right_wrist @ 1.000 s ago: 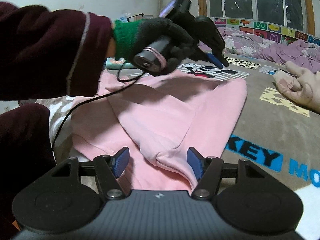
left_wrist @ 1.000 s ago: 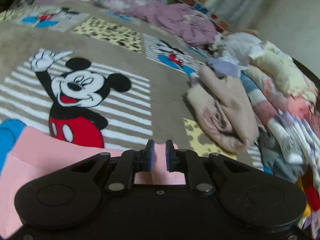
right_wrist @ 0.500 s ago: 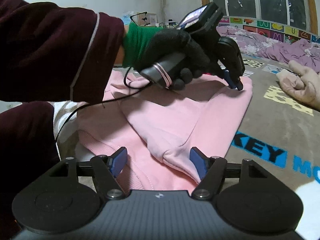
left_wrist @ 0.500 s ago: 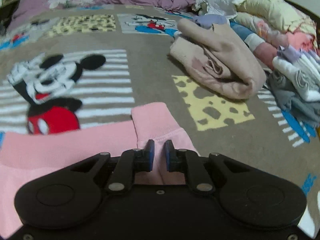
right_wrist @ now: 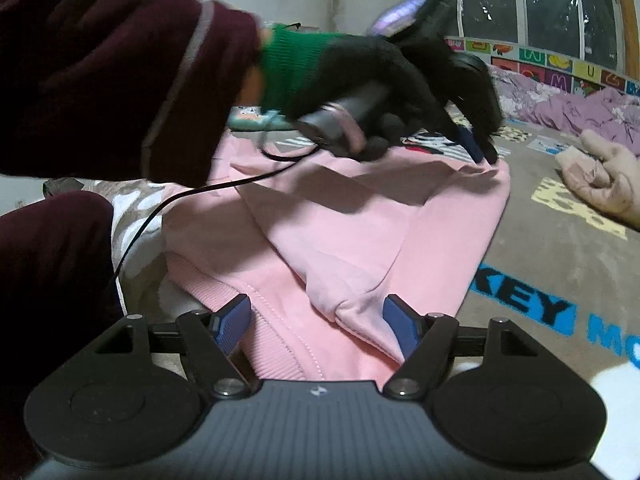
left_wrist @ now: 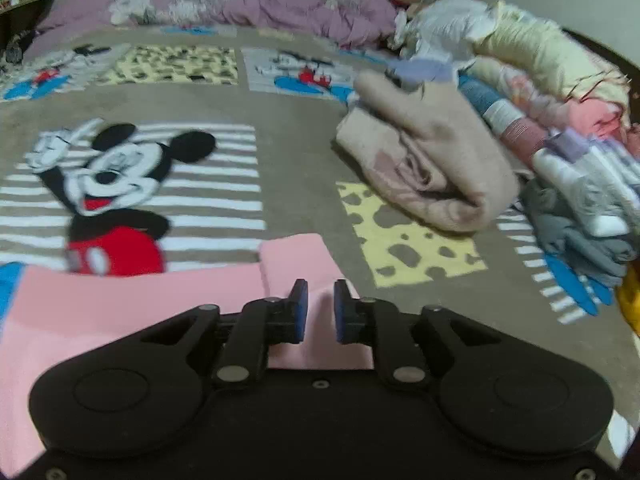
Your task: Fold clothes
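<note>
A pink sweatshirt (right_wrist: pixel 340 216) lies partly folded on the Mickey Mouse blanket (left_wrist: pixel 300 168). In the left wrist view its sleeve cuff (left_wrist: pixel 296 256) lies flat on the pink body (left_wrist: pixel 120 308). My left gripper (left_wrist: pixel 320 292) sits just over that cuff, its jaws opening, with a gap between the pads and pink cloth showing under it. The right wrist view shows the left gripper (right_wrist: pixel 476 148) in a black-gloved hand, tips at the sweatshirt's far corner. My right gripper (right_wrist: pixel 316 308) stands open at the near edge, a raised pink fold between its fingers, next to the ribbed hem (right_wrist: pixel 208 284).
A folded beige garment (left_wrist: pixel 432 168) lies on the blanket to the right, with a heap of mixed clothes (left_wrist: pixel 560 120) behind it. A purple duvet (left_wrist: pixel 240 0) lines the far edge. The person's maroon sleeve (right_wrist: pixel 100 72) and knee (right_wrist: pixel 48 260) fill the left of the right wrist view, with a black cable (right_wrist: pixel 160 208) hanging.
The left gripper lowered the pink sleeve cuff across the sweatshirt toward its far corner, and its jaws have parted. The right gripper's jaws widened slightly and stayed in place.
</note>
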Demonstrator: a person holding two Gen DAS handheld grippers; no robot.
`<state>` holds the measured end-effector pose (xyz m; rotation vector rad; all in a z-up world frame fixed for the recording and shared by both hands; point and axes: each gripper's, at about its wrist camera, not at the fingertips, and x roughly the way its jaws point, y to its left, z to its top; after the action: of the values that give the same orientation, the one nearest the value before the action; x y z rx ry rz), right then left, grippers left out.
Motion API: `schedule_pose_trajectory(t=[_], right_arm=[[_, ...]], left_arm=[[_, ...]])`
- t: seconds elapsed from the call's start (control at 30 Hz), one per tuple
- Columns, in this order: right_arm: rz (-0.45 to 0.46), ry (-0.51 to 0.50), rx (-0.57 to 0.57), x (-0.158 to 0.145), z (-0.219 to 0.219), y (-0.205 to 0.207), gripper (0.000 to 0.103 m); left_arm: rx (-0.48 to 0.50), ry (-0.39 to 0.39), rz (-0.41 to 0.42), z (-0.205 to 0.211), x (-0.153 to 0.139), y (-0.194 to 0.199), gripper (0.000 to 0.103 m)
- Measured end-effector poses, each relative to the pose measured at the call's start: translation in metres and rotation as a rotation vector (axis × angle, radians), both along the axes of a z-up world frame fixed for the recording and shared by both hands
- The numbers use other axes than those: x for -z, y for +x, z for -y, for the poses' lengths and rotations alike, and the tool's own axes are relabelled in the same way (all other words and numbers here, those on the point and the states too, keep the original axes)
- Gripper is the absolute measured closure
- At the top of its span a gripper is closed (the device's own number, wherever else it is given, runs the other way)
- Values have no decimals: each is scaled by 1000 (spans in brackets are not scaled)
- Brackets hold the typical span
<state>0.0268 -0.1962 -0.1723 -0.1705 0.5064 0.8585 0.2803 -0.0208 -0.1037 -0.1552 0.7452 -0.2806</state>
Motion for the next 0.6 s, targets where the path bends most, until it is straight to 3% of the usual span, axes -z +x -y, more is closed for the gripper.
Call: schedule_pose_trajectory(t=[0.1, 0.3, 0.47, 0.6], right_arm=[[26, -1, -2, -5, 4, -9, 30], [99, 3, 43, -14, 11, -23, 31], [84, -28, 51, -6, 9, -22, 31], [81, -108, 30, 5, 1, -24, 28]], left_arm=[[-41, -24, 33, -29, -14, -41, 85], [-187, -115, 44, -86, -28, -131, 59], [-291, -205, 44, -110, -23, -192, 53], [-380, -262, -1, -122, -9, -212, 53]])
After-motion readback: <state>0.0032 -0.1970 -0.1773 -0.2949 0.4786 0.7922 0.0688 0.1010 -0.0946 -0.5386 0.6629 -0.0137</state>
